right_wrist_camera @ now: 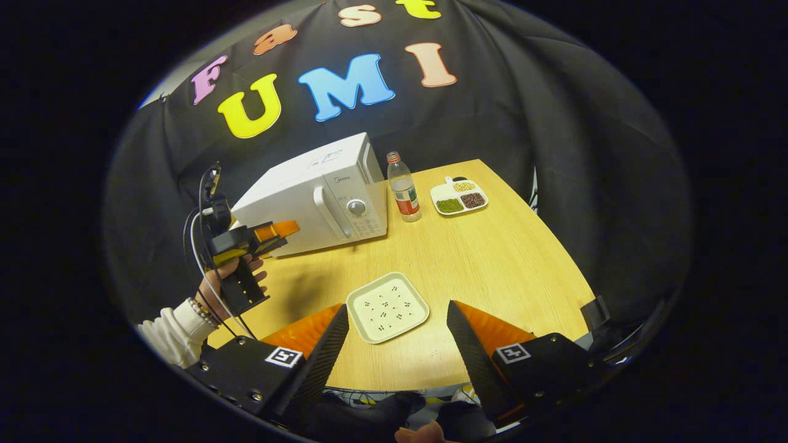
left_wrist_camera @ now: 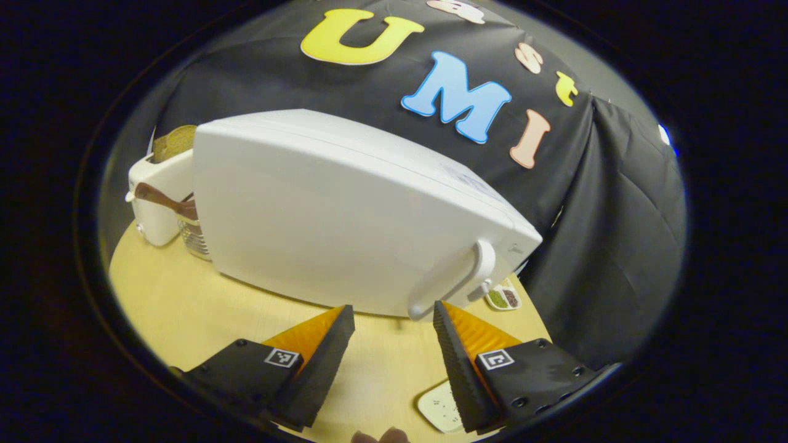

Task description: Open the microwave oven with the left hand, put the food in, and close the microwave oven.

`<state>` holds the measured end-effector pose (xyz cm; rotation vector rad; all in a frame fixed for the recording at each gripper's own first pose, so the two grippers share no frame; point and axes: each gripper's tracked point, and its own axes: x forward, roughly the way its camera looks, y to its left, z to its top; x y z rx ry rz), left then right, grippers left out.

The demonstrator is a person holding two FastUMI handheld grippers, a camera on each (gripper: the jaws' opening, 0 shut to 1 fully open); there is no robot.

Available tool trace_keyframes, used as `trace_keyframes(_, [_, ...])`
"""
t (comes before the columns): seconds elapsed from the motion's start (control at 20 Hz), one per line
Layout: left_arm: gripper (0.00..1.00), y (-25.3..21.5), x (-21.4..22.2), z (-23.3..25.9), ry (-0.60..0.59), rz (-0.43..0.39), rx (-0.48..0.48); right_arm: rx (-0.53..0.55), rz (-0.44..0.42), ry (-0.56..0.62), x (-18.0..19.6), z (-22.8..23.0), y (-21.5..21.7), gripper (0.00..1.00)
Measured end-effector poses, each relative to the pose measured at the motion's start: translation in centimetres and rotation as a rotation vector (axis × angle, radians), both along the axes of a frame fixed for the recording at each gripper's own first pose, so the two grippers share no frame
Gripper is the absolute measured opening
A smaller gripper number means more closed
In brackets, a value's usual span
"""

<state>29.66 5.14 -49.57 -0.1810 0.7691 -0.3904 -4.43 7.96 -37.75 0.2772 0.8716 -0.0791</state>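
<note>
In the left gripper view, our left gripper (left_wrist_camera: 394, 317) hangs spread and empty just before the microwave (left_wrist_camera: 345, 209), a smooth white box on the wooden table (left_wrist_camera: 184, 295); its stiff curved handle (left_wrist_camera: 458, 280) looks the place to hook. In the right gripper view, our right gripper (right_wrist_camera: 397, 317) is released above the light, rigid square plate (right_wrist_camera: 388, 306), which sits apart from the microwave.

The microwave (right_wrist_camera: 320, 194) carries a small brand mark at the top of its front, near the door's edge, too small to read. The bottle (right_wrist_camera: 404, 194) just right of it has a red label, also illegible.
</note>
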Motion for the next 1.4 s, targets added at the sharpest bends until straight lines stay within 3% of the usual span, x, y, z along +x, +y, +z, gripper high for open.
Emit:
trace_keyframes(0.25, [0.9, -1.8, -5.0, 9.5, -0.159, -0.033, 0.059, -0.033, 0.098, -0.129, 1.2, 3.4, -3.6, 0.98])
trace_keyframes(0.4, [0.89, -3.3, -8.7, 16.5, -0.254, -0.013, 0.033, -0.066, 0.16, -0.205, 1.8, 6.0, -6.3, 0.98])
trace_keyframes(0.65, [0.88, -2.6, -14.6, 26.3, -0.413, 0.063, 0.104, -0.054, 0.286, -0.349, 3.6, 9.6, -7.1, 0.98])
trace_keyframes(0.7, [0.83, -2.6, -15.6, 27.7, -0.432, 0.08, 0.111, -0.07, 0.318, -0.358, 3.8, 9.6, -7.1, 0.98])
trace_keyframes(0.75, [0.83, -2.6, -16.6, 29.0, -0.444, 0.1, 0.113, -0.081, 0.347, -0.37, 4.2, 9.8, -6.9, 0.98])
trace_keyframes(0.8, [0.94, -2.4, -17.7, 30.4, -0.453, 0.12, 0.11, -0.084, 0.366, -0.393, 4.7, 10.6, -6.5, 0.98])
trace_keyframes(0.9, [0.94, -1.3, -19.2, 32.8, -0.476, 0.163, 0.11, -0.058, 0.396, -0.434, 5.5, 12.7, -5.0, 0.98])
trace_keyframes(0.95, [0.82, -0.6, -20.0, 34.3, -0.499, 0.184, 0.117, -0.045, 0.406, -0.455, 5.9, 14.1, -4.1, 0.98])
trace_keyframes(1.05, [0.94, 1.2, -21.6, 36.8, -0.538, 0.208, 0.14, -0.049, 0.413, -0.522, 7.2, 17.8, -3.0, 0.98])
trace_keyframes(1.15, [0.82, 3.1, -23.9, 40.9, -0.584, 0.23, 0.169, -0.065, 0.418, -0.6, 8.2, 21.4, -1.5, 0.98])
trace_keyframes(1.2, [0.82, 4.1, -24.3, 42.5, -0.62, 0.238, 0.178, -0.064, 0.417, -0.631, 8.4, 22.9, -0.4, 0.98])
trace_keyframes(1.25, [0.94, 5.0, -24.9, 43.7, -0.651, 0.244, 0.183, -0.056, 0.402, -0.657, 8.7, 24.4, 0.5, 0.98])
trace_keyframes(1.3, [0.82, 6.0, -25.4, 44.4, -0.663, 0.248, 0.189, -0.041, 0.393, -0.671, 8.7, 25.5, 1.7, 0.98])
trace_keyframes(1.4, [0.83, 8.0, -26.3, 45.1, -0.687, 0.258, 0.208, -0.029, 0.391, -0.702, 8.9, 27.4, 4.2, 0.98])
